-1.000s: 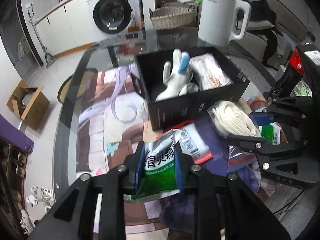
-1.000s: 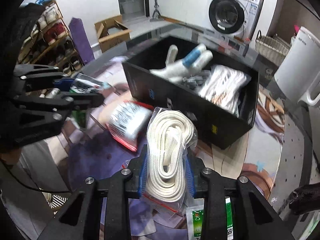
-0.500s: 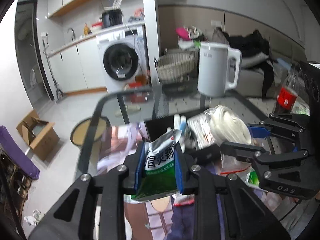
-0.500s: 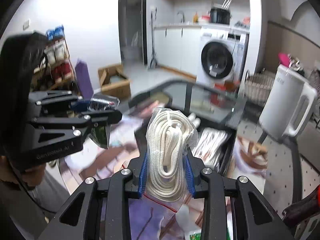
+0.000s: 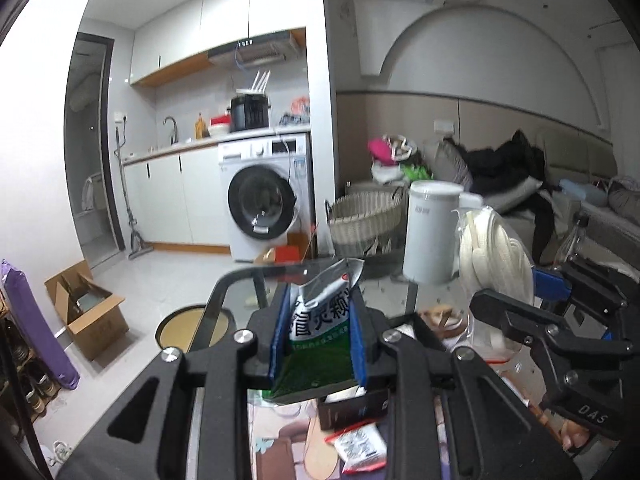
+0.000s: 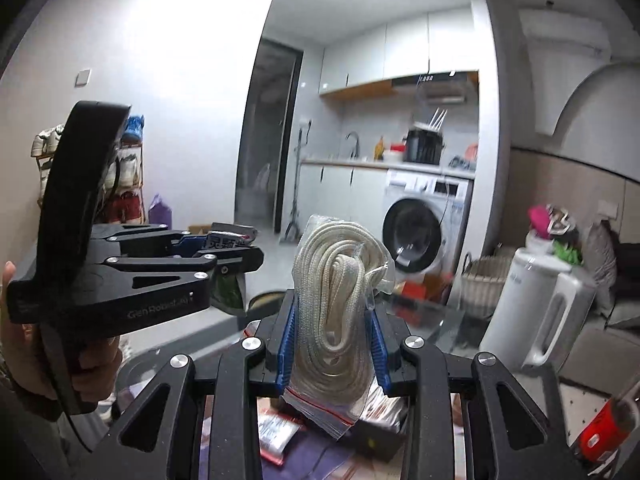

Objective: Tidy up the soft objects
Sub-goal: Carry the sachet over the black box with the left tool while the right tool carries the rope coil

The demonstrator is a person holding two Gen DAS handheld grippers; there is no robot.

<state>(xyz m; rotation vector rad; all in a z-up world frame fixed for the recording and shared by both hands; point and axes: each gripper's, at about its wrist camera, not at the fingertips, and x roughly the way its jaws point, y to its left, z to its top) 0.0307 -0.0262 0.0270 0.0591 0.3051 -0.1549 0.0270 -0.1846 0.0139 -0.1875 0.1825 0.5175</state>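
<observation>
Rope [image 6: 340, 312], white and coiled in a clear zip bag, is sitting clamped in the right gripper [image 6: 334, 344]; the left gripper [image 5: 318, 340] is pinching a green packet [image 5: 320, 336].

A glass-topped table [image 5: 224, 308] with a dark rounded rim carries everything, a patterned mat visible at its near end. On it stands a white electric kettle [image 5: 432, 232] toward the far edge. Nearer lies a black box [image 5: 352, 406], only partly visible behind the gripper frame. Just in front of the box lies a small white packet with red edges [image 5: 360, 446], flat on the mat
</observation>
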